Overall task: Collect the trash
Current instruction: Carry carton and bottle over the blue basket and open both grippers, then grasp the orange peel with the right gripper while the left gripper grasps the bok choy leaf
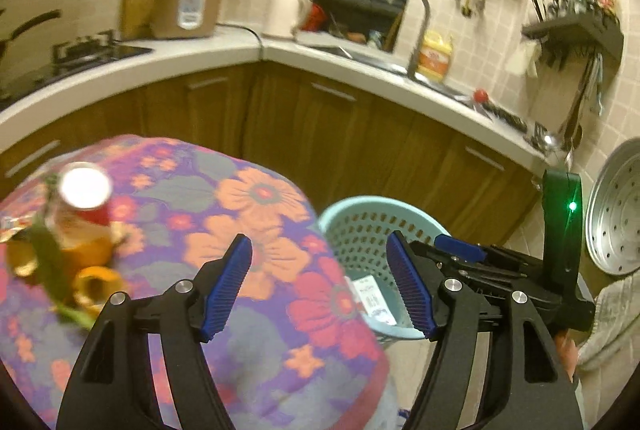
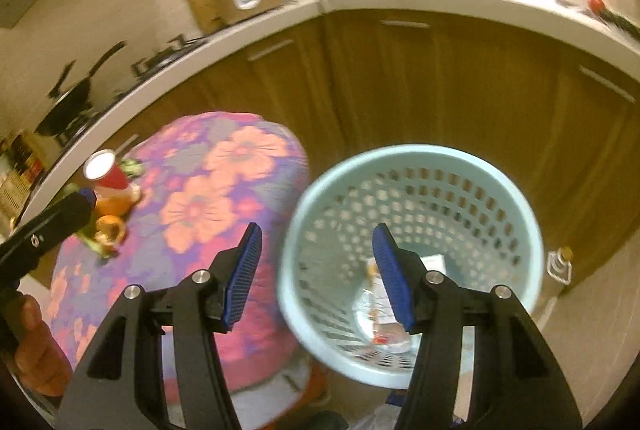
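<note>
On the floral tablecloth [image 1: 256,230] a red can [image 1: 86,198] stands among orange peels [image 1: 96,284] and green scraps at the left. My left gripper [image 1: 322,288] hovers open and empty over the table's right edge. A light-blue trash basket [image 2: 400,154] stands on the floor beside the table, with a crumpled clear wrapper [image 2: 380,314] at its bottom. My right gripper [image 2: 318,276] hangs open and empty above the basket's left rim. The can [image 2: 106,172] and peels [image 2: 110,230] also show in the right wrist view, behind a finger [image 2: 60,214] of the left gripper.
Brown cabinets under a white counter [image 1: 200,62] wrap around behind, carrying a rice cooker [image 1: 188,6], a kettle, a sink tap and a yellow bottle [image 1: 434,56]. A glass bottle [image 2: 560,264] stands on the floor right of the basket. A perforated metal tray [image 1: 616,210] leans at the right.
</note>
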Motion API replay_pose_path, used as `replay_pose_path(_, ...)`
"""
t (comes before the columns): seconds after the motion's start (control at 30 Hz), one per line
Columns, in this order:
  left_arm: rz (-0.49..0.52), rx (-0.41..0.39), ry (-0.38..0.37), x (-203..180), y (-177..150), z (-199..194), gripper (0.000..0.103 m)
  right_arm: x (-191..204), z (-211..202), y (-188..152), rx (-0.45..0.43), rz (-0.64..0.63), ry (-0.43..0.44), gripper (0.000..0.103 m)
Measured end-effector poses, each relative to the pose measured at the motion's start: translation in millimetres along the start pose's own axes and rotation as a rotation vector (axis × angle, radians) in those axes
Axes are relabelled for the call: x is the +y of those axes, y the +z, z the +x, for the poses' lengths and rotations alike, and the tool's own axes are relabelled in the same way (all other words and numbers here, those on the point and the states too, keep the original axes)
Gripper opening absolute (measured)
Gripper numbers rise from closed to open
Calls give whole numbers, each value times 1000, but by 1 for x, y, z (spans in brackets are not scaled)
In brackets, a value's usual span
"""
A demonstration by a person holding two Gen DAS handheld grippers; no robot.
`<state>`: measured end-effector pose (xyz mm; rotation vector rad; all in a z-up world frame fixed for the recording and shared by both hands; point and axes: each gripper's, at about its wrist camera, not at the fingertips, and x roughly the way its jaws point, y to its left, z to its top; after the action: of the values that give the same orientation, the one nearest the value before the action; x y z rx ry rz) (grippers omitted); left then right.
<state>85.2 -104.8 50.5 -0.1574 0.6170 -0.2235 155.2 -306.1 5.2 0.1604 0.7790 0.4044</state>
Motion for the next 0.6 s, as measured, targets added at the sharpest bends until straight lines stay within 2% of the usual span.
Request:
replay_pose_path(0.13,-36,-48,65,26,-4,-31,69,39,6,1,2,-69,56,54)
replay_pose_path(0.37,-115,-87,248,87,-25,-69,71,116,28,0,18,-194,171,54)
replay_pose_path(0.47,-169,-75,277,114,-34,-74,70,143,42,-2,31,-231,224,54)
replay_pose_path(0.6,-194,-38,260,134,-41,-68,69,167,62,0,33,-255,281,54)
